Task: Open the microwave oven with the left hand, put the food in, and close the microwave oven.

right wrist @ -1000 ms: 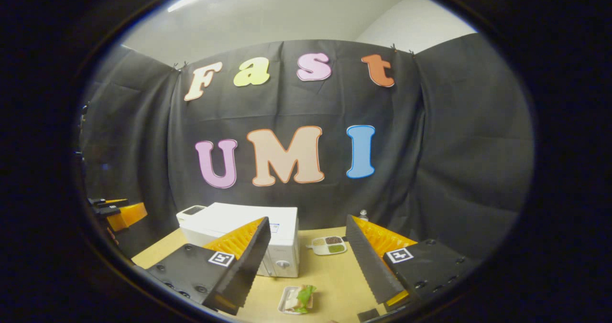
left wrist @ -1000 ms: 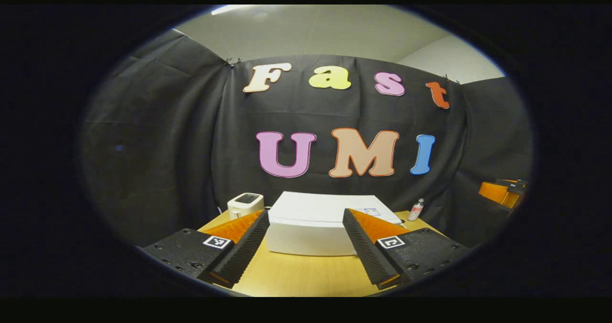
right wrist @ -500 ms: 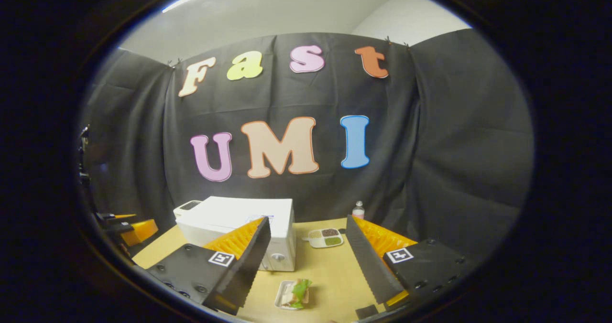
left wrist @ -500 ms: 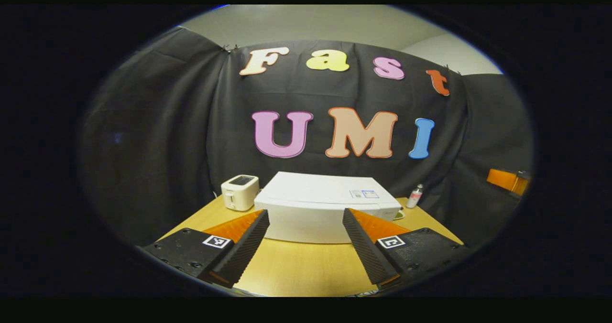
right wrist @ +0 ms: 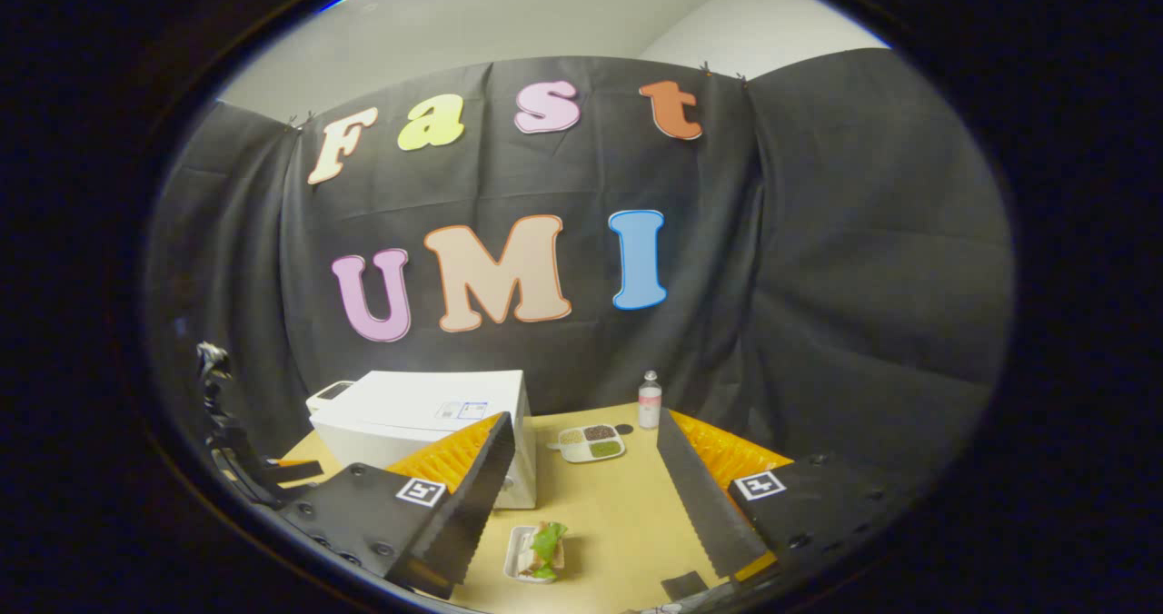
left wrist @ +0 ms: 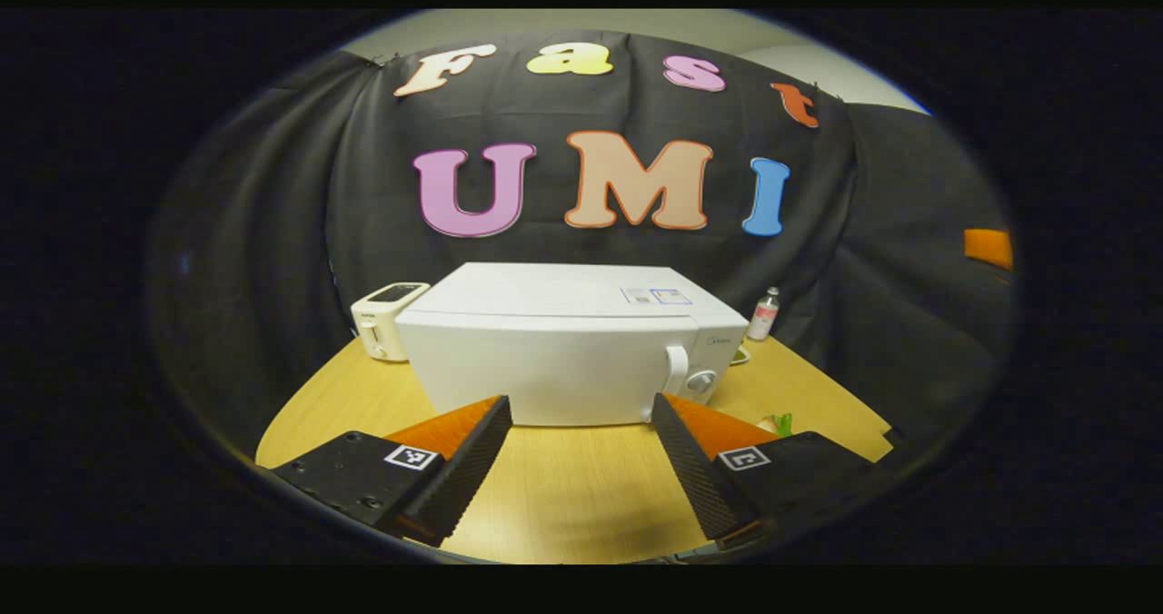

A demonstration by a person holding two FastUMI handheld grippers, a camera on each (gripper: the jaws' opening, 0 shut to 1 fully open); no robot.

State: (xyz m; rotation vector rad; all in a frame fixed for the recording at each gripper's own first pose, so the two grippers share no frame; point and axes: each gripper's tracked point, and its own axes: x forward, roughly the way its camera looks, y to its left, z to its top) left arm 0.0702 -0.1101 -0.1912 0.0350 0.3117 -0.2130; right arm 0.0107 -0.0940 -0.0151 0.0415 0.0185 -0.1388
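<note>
Left gripper view: the left tool (left wrist: 581, 460) is at 6 o'clock with its two fingers spread apart and nothing between them. Directly ahead, at the centre of the view, the white microwave oven (left wrist: 563, 346) stands on the wooden tabletop (left wrist: 572, 487) with its door closed. The door handle (left wrist: 676, 371) and a round knob (left wrist: 700, 381) sit at the right end of its front. A white toaster (left wrist: 386, 321) stands just beside the oven at 9 o'clock, and a small bottle (left wrist: 765, 313) stands behind the oven at 3 o'clock. A green scrap of the food (left wrist: 780, 423) shows at 4 o'clock.

Right gripper view: the right tool (right wrist: 581, 487) is at 6 o'clock, fingers likewise spread and empty. The food (right wrist: 538, 550) (a sandwich with green leaf on a small white tray) lies on the tabletop (right wrist: 627, 514) between the fingers, touching neither. The microwave oven (right wrist: 427, 419) is at 8 o'clock, partly behind the left-hand finger. A divided dish (right wrist: 591, 442) and the bottle (right wrist: 649, 400) lie beyond, toward 12 o'clock.
</note>
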